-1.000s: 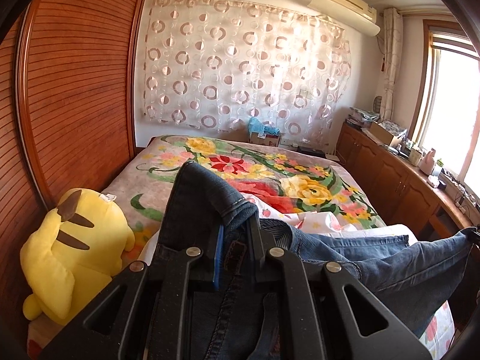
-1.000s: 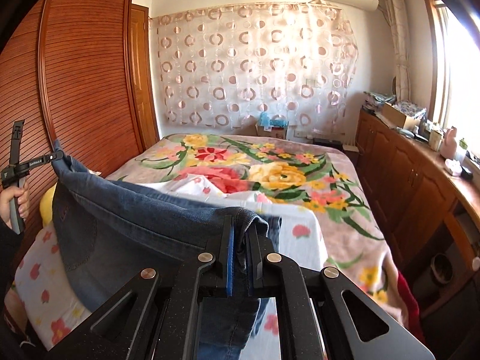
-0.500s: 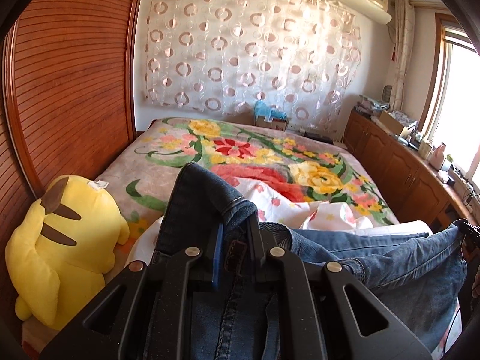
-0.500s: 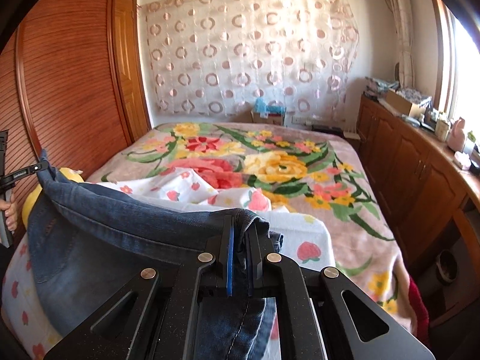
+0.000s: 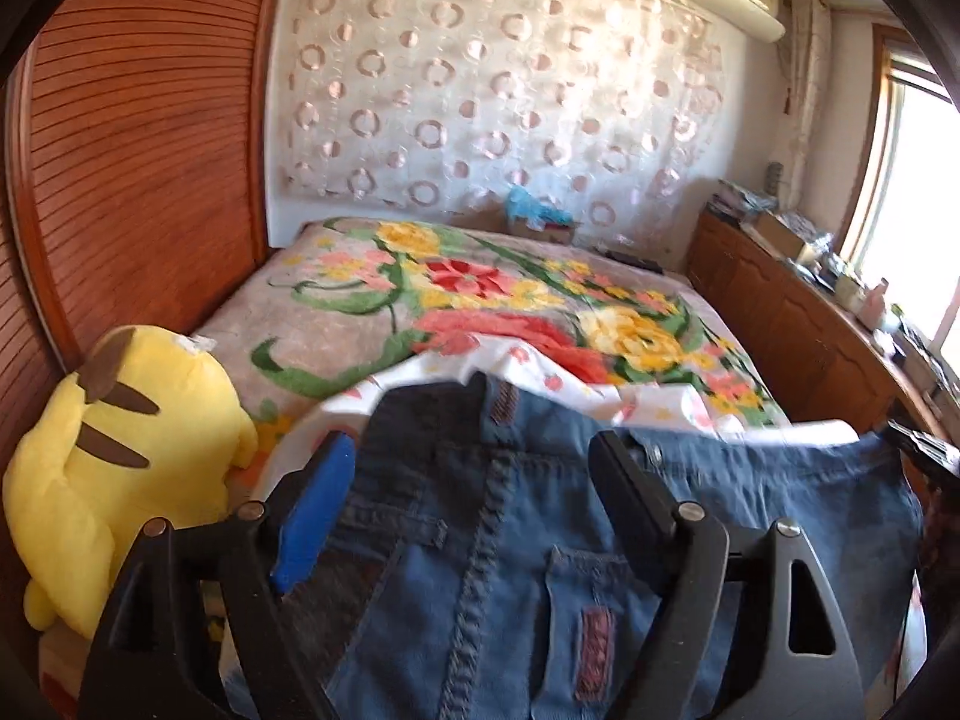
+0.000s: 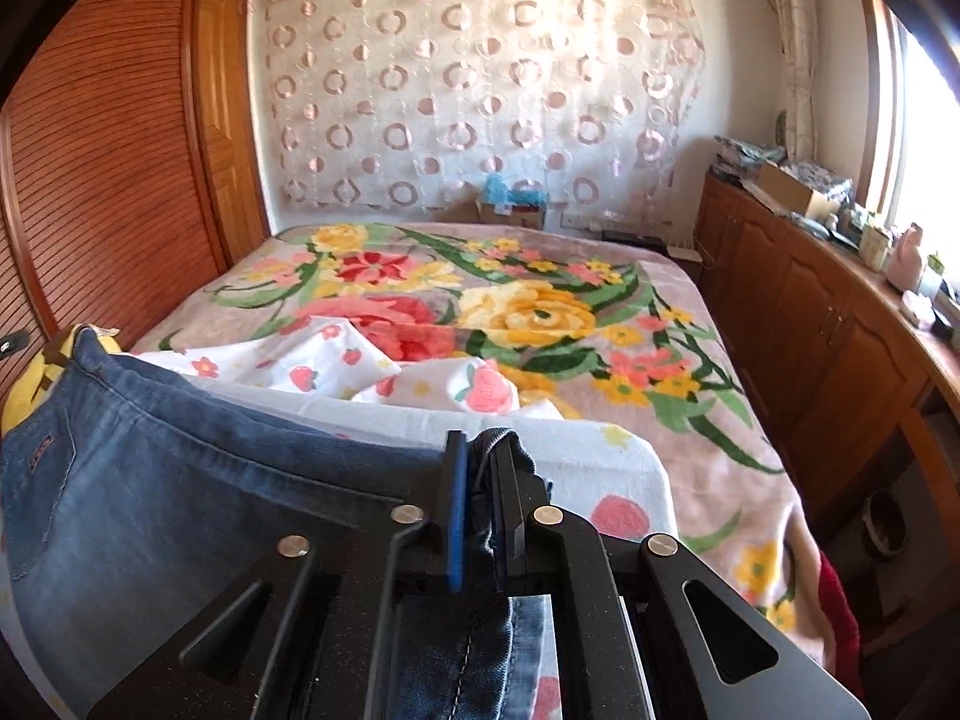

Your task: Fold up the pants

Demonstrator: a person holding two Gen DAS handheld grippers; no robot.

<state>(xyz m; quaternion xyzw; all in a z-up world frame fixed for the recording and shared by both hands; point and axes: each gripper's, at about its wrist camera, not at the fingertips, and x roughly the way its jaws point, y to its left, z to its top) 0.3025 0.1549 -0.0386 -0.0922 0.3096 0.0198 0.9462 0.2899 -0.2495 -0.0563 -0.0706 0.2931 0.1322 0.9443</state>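
The blue denim pants (image 5: 480, 516) lie spread at the near end of the bed, waistband toward the far side, back pocket showing. My left gripper (image 5: 474, 450) is open, its fingers wide apart over the pants with the cloth lying loose between them. My right gripper (image 6: 480, 456) is shut on the waistband corner of the pants (image 6: 180, 480), which stretch away to the left in the right wrist view. The right gripper's tip also shows at the far right of the left wrist view (image 5: 918, 444).
A flowered blanket (image 6: 540, 312) covers the bed, with a white strawberry-print sheet (image 6: 336, 366) under the pants. A yellow plush toy (image 5: 120, 456) sits at the left beside the wooden slatted wardrobe (image 5: 132, 168). Wooden cabinets (image 6: 810, 324) run along the right.
My left gripper has opened and let go of the waistband; the pants have dropped flat onto the bed. My right gripper has lowered, still holding its corner.
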